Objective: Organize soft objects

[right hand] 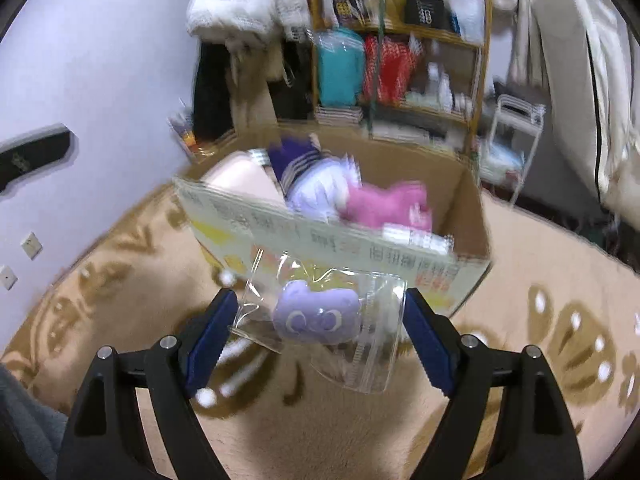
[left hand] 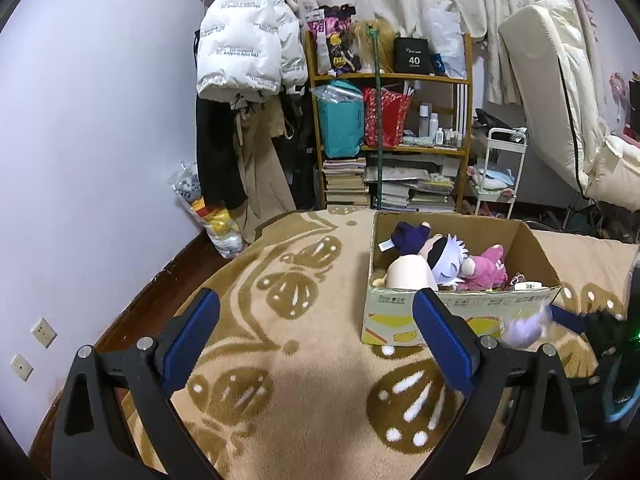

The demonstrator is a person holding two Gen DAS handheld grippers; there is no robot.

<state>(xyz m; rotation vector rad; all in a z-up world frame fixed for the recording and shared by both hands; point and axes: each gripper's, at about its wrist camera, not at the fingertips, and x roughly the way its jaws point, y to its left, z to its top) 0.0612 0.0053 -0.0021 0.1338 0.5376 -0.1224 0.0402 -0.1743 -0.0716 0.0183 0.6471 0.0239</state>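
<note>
A small purple plush (right hand: 316, 318) sits inside a clear plastic bag (right hand: 372, 344). My right gripper (right hand: 320, 300) is shut on the bag's sides and holds it off the carpet, just in front of the cardboard box (right hand: 360, 248). In the left wrist view the same plush (left hand: 524, 328) shows blurred at the right, beside the box (left hand: 460, 304). The box holds a pink plush (left hand: 486, 268), a white-haired doll (left hand: 448, 260) and a dark purple toy (left hand: 408, 236). My left gripper (left hand: 316, 300) stands open over the carpet, left of the box, with nothing between its fingers.
A tan patterned carpet (left hand: 300, 380) covers the floor. Behind the box stand a wooden shelf (left hand: 388, 76) with bags and books, hanging coats (left hand: 244, 40), a white cart (left hand: 500, 168) and a leaning mattress (left hand: 560, 92). A full plastic bag (left hand: 212, 216) sits by the wall.
</note>
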